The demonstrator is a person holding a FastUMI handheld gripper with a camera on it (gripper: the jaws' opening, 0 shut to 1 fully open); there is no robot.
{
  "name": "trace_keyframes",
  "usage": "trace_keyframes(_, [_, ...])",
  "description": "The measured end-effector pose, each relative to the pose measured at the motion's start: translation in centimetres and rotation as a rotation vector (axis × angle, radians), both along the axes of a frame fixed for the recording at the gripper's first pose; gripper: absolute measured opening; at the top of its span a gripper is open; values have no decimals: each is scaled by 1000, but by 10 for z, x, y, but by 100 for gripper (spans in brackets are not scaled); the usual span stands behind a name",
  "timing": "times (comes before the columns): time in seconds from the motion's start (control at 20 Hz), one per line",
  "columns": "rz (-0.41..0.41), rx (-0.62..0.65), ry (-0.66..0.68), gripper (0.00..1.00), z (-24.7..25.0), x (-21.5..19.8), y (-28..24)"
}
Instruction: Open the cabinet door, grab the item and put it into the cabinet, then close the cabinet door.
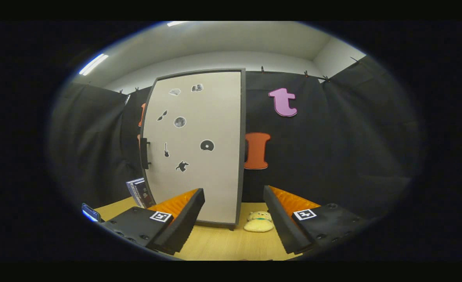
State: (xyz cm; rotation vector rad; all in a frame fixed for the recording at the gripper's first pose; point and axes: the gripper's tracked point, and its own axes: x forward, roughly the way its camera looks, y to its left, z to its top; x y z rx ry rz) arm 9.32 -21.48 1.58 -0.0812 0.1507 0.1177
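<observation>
No word, brand or number can be read anywhere in the gripper view. The tall cream cabinet door with a dark frame [199,149] carries only small dark picture stickers [179,122], among them a guitar shape, a disc and a round moon-like patch, with no lettering on them. Each finger of the gripper [234,221], spread wide with nothing between them, bears a square black-and-white coded marker [160,216], a pattern and not legible text.

Plush toy [258,221] between spread jaws, cabinet [195,149] beyond
</observation>
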Motion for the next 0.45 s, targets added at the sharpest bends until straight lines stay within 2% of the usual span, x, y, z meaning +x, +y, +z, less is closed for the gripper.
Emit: trace_keyframes(0.45, [-79, 31, -17, 98, 0, -29, -53])
